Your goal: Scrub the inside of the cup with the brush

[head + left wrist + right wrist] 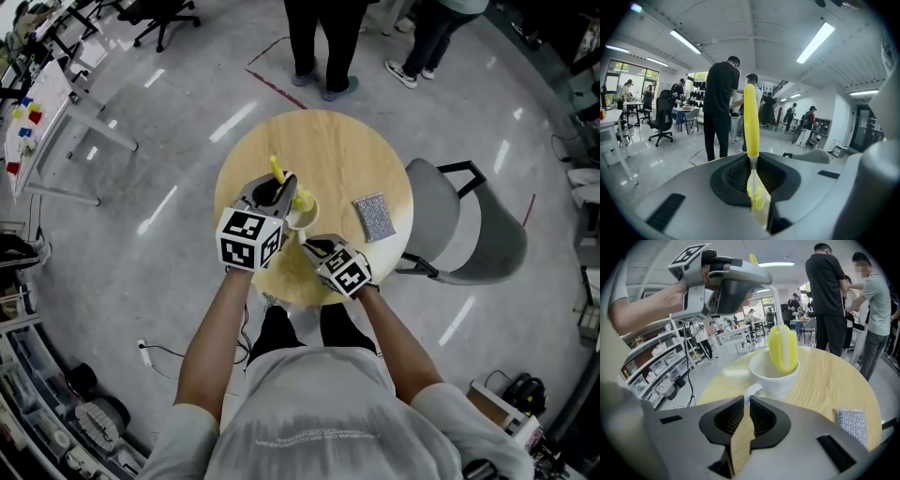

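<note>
Left claw [753, 164]: clenched on the stem of the brush [751, 117], with the handle upward.
Right claw [747, 401]: pinched on the handle of the cup [774, 377], by appearance.
Cup: upright on the desk [834, 376]; the yellow brush head is dipped inside and no liquid is seen.
Progress: the brush is inserted; scrubbing is judged barely begun, with walls and bottom outstanding.
Scouring pad [851, 423]: lying apart on the desk.

cup [773, 380] mouth: filled by brush [779, 350] | right of cup: scouring pad [851, 423]
</note>
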Motion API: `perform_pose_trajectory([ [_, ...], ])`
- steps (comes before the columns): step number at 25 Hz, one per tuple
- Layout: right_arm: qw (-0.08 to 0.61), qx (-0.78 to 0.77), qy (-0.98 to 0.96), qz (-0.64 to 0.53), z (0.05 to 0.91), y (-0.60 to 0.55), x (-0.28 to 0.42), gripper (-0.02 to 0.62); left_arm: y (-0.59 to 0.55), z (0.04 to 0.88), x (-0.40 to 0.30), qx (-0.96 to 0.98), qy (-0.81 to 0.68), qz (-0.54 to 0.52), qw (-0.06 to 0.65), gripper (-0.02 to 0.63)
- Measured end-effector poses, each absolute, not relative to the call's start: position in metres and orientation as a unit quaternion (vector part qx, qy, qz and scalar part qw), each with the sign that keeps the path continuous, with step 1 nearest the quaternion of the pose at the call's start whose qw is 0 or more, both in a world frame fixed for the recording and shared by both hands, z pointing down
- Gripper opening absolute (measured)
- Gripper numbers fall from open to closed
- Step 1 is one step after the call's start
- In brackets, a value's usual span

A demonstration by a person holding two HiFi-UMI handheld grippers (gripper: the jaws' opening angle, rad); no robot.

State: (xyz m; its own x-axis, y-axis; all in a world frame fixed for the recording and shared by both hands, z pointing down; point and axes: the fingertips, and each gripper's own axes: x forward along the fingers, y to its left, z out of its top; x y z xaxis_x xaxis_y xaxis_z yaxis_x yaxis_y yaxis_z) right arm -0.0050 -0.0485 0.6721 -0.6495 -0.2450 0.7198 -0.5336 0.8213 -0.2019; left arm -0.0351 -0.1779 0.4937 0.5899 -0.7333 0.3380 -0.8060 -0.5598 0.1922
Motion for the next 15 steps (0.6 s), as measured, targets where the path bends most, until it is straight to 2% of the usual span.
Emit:
perform_pose_trajectory([
  [8,0.355,0.194,-0.891,0.208,0.668,-0.045,-0.026,0.064,-0.173,0.441,-0.049,0.89,-0.422,0.087,0.148,0.049],
  [15,0.336,0.186,-0.9,0.207,0.66,-0.041,-0.041,0.066,-0.152,0.478,-0.045,0.9,-0.369,0.13,0.19,0.049],
])
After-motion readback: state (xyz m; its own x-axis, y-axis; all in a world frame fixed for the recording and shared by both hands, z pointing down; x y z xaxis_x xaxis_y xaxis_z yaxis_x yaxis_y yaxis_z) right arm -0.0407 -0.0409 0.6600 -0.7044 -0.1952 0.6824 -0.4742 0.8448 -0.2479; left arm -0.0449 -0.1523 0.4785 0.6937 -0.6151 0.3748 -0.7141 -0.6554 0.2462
